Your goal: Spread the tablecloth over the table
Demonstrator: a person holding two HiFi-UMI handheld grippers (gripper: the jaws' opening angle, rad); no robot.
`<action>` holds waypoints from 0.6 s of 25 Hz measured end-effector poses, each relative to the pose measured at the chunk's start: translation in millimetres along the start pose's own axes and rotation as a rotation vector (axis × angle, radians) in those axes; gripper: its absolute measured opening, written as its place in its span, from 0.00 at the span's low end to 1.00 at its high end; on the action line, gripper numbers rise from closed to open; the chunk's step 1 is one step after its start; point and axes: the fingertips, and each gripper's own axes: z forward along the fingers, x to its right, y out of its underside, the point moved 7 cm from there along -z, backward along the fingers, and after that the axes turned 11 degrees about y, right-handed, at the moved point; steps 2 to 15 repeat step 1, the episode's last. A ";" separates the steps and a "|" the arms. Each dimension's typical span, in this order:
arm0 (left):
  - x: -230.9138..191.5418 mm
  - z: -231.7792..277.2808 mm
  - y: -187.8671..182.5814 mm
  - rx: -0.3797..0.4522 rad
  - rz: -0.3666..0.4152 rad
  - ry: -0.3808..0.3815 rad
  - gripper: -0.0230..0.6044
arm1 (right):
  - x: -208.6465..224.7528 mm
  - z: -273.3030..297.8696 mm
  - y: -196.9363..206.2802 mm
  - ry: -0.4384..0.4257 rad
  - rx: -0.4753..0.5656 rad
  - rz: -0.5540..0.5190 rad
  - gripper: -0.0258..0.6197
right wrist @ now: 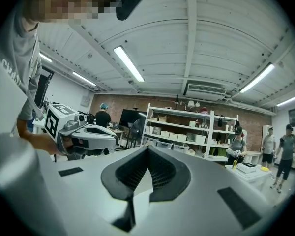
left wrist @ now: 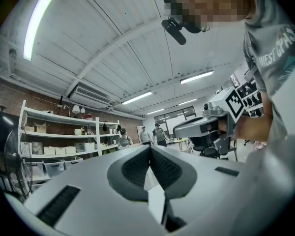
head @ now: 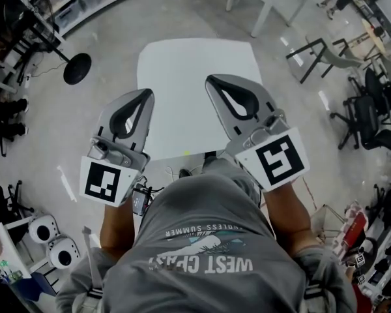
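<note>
Left gripper [head: 146, 94] and right gripper [head: 210, 81], grey fingers closed on nothing, hover level over the white square tablecloth [head: 195, 60], which is spread across the hidden surface straight ahead and below, midway between both.

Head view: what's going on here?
A person stands over a white-topped table, a gripper in each hand. The left gripper and right gripper are held level, side by side above it, both with jaws shut and no cloth visibly pinched. Whether that white top is cloth already laid or bare can't be told.
</note>
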 end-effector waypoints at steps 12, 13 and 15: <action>0.7 -0.3 0.7 0.000 0.000 0.000 0.03 | 0.2 -0.8 0.4 0.003 0.001 0.002 0.05; 0.7 -0.3 0.7 0.000 0.000 0.000 0.03 | 0.2 -0.8 0.4 0.003 0.001 0.002 0.05; 0.7 -0.3 0.7 0.000 0.000 0.000 0.03 | 0.2 -0.8 0.4 0.003 0.001 0.002 0.05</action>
